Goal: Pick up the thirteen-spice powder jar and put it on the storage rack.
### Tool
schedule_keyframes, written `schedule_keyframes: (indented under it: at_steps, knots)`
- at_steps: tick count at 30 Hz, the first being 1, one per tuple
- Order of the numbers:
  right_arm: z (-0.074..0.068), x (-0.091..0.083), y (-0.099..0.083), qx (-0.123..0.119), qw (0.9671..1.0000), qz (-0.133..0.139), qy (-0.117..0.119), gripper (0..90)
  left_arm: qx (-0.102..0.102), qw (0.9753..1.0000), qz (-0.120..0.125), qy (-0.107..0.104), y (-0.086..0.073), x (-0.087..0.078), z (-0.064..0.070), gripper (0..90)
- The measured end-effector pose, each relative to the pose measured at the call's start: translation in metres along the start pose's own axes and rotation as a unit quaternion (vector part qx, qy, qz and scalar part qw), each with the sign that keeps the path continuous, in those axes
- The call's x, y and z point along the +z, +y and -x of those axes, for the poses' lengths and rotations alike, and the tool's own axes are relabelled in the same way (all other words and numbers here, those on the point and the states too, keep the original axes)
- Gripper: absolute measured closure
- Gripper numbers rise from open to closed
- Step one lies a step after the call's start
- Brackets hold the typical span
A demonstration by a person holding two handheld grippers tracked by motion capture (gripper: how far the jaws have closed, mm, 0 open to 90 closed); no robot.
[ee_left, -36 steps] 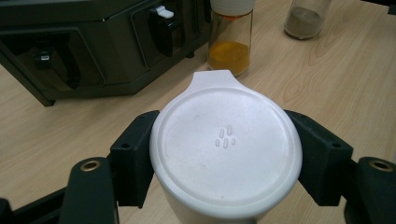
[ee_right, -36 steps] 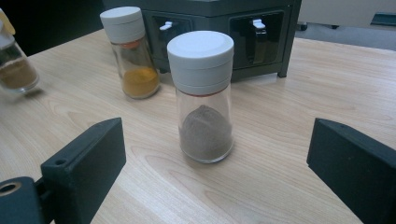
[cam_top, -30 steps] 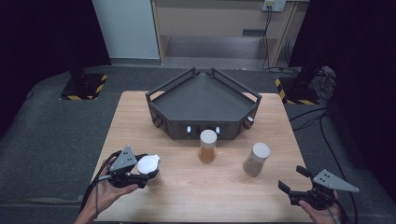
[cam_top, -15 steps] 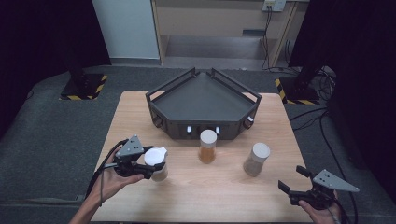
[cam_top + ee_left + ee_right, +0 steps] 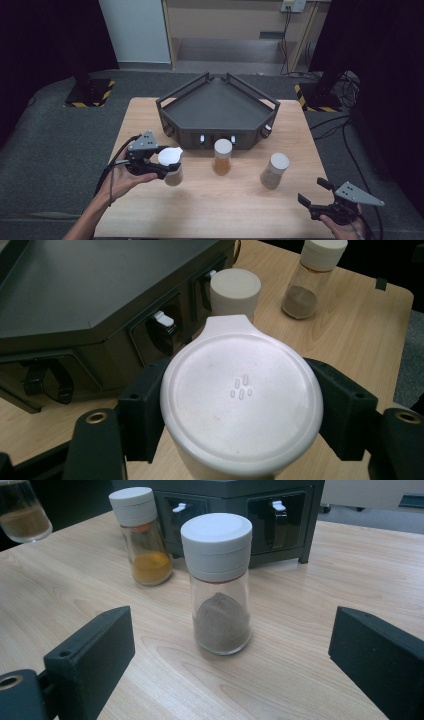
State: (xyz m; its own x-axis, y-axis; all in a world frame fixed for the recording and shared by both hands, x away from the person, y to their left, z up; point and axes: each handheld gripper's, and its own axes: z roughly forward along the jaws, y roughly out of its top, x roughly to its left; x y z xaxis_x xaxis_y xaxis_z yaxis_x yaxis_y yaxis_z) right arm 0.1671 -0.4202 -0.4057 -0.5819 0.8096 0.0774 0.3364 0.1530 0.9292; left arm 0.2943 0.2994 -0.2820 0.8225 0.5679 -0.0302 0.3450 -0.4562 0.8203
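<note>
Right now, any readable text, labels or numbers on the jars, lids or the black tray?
No readable text anywhere.
The lid of the jar clamped in the left tongs: four small embossed dashes, no letters.
The grey-powder jar and the orange-powder jar: no labels.
The black tray: no markings; white switches on its front, unlabelled.

You face a light wooden tabletop (image 5: 210, 210) standing on a grey carpeted floor (image 5: 50, 150). Beyond its far edge the floor meets a pale wall panel (image 5: 134, 30) at the left and a beige wooden unit (image 5: 235, 20) with an open recess low down. A socket box (image 5: 293, 5) sits high on that unit, with cables dropping from it. Dark curtains (image 5: 45, 35) close off both sides of the room. At each side a black stand base edged with yellow-and-black hazard tape (image 5: 90, 92) rests on the carpet, and loose cables (image 5: 345, 85) lie beside the right one.
</note>
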Motion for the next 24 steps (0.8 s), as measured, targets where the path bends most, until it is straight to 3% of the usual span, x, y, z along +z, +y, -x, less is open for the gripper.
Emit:
schedule_keyframes:
  at_steps: [24]
  knots:
    - [-0.001,0.0,0.001,-0.001,1.0,-0.001,0.002,5.0,-0.002,0.9993,0.01,0.037,0.052,-0.006,-0.009,30.0]
